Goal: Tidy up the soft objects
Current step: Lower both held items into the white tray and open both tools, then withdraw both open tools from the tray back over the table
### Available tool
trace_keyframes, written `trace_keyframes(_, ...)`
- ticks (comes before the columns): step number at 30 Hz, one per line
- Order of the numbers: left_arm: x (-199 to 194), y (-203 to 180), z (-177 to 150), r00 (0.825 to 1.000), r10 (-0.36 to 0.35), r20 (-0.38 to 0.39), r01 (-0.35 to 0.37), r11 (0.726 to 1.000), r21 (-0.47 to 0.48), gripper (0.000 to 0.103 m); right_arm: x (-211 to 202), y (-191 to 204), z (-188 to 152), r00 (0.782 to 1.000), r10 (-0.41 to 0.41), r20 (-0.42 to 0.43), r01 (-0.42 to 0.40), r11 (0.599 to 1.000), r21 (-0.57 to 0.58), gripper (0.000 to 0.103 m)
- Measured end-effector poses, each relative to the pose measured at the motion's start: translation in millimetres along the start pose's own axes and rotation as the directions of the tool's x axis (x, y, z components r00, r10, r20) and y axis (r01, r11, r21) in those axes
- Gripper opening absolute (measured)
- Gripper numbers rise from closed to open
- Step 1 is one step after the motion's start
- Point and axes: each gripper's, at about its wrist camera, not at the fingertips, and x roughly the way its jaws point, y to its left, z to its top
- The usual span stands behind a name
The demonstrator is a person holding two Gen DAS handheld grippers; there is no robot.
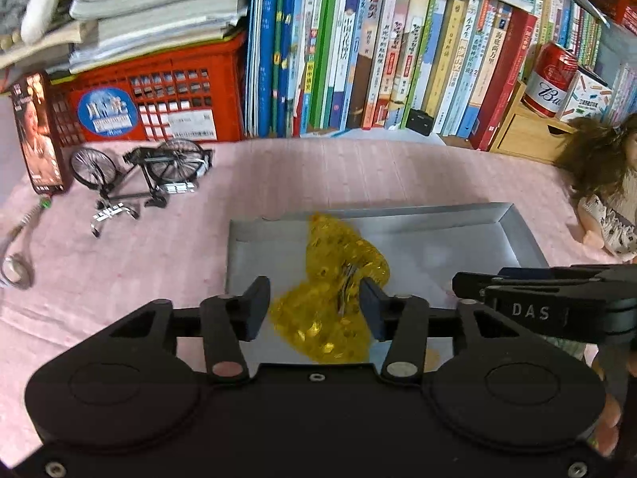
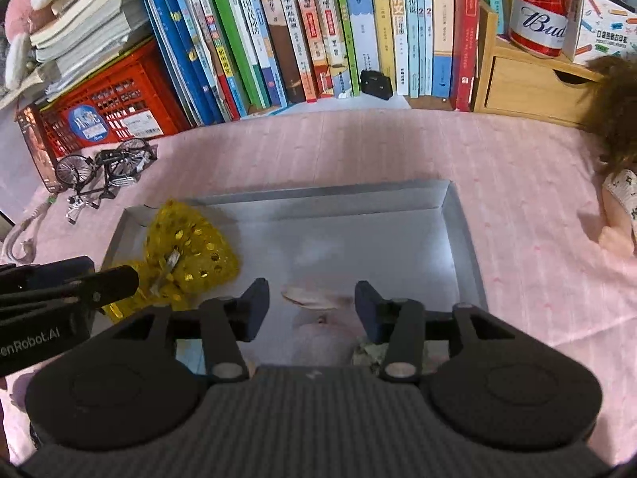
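A yellow sequinned mesh pouch (image 1: 338,259) lies crumpled in the left part of a shallow grey tray (image 1: 517,231) on the pink cloth. My left gripper (image 1: 314,290) stands open over the tray's near edge with the pouch between its fingers; the left pad is clear of it. In the right wrist view the same pouch (image 2: 187,247) sits at the left end of the tray (image 2: 462,231). My right gripper (image 2: 310,290) is open around a pale pink soft thing (image 2: 322,334) at the tray's near edge, and its pads stand apart from it.
A long-haired doll (image 1: 609,183) lies right of the tray. A small model bicycle (image 1: 139,175) and a cord (image 1: 16,255) lie to the left. Behind stand a red crate (image 1: 159,95), a row of books (image 1: 358,51), and a red can (image 1: 551,79) on a wooden drawer box.
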Motion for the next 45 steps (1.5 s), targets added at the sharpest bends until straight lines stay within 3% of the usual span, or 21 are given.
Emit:
trace_keyframes(11, -60.1, -9.0, -17.8, 0.994, -0.007, 0.106, 0.001, 0.998, 0.056, 0.067, -56.9, -0.1, -13.3, 0.994, 0.042, 0.097, -0.036, 0.998, -0.058, 0.076)
trace_keyframes(15, -88.1, -14.6, -30.8, 0.986, -0.014, 0.164, -0.001, 0.996, 0.09, 0.079, -86.9, 1.7, -24.5, 0.986, 0.066, 0.152, -0.048, 0.992, -0.119, 0.082)
trace_keyframes(19, -112.9, -15.7, -43.8, 0.979, -0.051, 0.198, 0.032, 0.995, 0.096, 0.081, -113.5, -3.0, -38.4, 0.975, 0.107, 0.197, -0.08, 0.987, -0.14, 0.087)
trace_keyframes(25, -141.4, -14.9, -67.8, 0.966, -0.09, 0.242, 0.067, 0.992, 0.103, 0.084, -149.0, -13.1, -63.0, 0.949, 0.138, 0.282, -0.091, 0.981, -0.173, 0.092)
trace_keyframes(29, -156.8, -11.1, -85.1, 0.954, -0.114, 0.278, 0.091, 0.991, 0.095, 0.087, -170.0, -23.6, -78.6, 0.925, 0.168, 0.34, -0.11, 0.977, -0.183, 0.103)
trace_keyframes(35, -172.5, -0.4, -106.4, 0.943, -0.121, 0.31, 0.097, 0.991, 0.092, 0.091, -200.0, -42.4, -99.8, 0.89, 0.182, 0.418, -0.105, 0.974, -0.201, 0.103)
trace_keyframes(40, -182.0, 12.4, -123.3, 0.937, -0.12, 0.329, 0.1, 0.992, 0.077, 0.093, -218.3, -63.3, -116.3, 0.867, 0.158, 0.474, -0.074, 0.979, -0.191, 0.103)
trace_keyframes(45, -186.5, 27.9, -142.0, 0.928, -0.11, 0.356, 0.093, 0.994, 0.065, 0.096, -224.7, -84.6, -133.3, 0.857, 0.098, 0.506, -0.012, 0.985, -0.169, 0.103)
